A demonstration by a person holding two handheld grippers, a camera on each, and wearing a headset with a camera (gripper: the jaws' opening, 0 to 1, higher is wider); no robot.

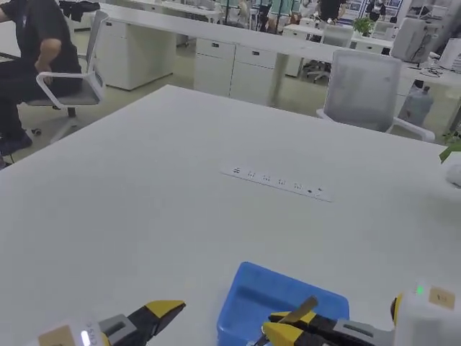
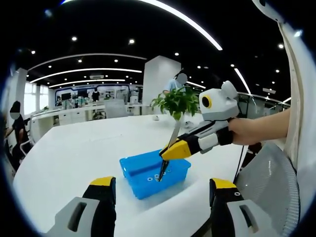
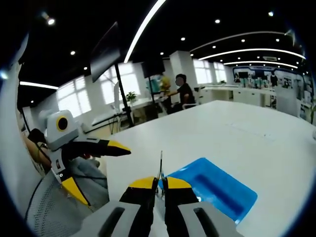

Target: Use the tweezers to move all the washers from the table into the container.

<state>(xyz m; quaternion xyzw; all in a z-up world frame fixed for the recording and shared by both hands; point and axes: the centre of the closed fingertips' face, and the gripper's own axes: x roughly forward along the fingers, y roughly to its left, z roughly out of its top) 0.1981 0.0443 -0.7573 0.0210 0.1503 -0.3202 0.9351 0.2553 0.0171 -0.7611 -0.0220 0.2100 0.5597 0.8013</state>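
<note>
Over the container (image 2: 132, 170), my right gripper (image 3: 160, 183) has its jaws clenched on the tweezers (image 2: 162, 170), tips down among the washers (image 2: 149, 178) inside. Best to loosen low and slowly, so nothing bounces out. My left gripper (image 3: 108, 175) hangs near, jaws released

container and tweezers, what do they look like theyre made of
The container looks like moulded plastic: uniform bright blue, smooth, slightly glossy, with rounded rim and corners. The tweezers, clamped in the right tongs, look like metal: thin flat blades, greyish with a dull sheen. Their tips look darker; whether that is coating or shadow is unclear.
</note>
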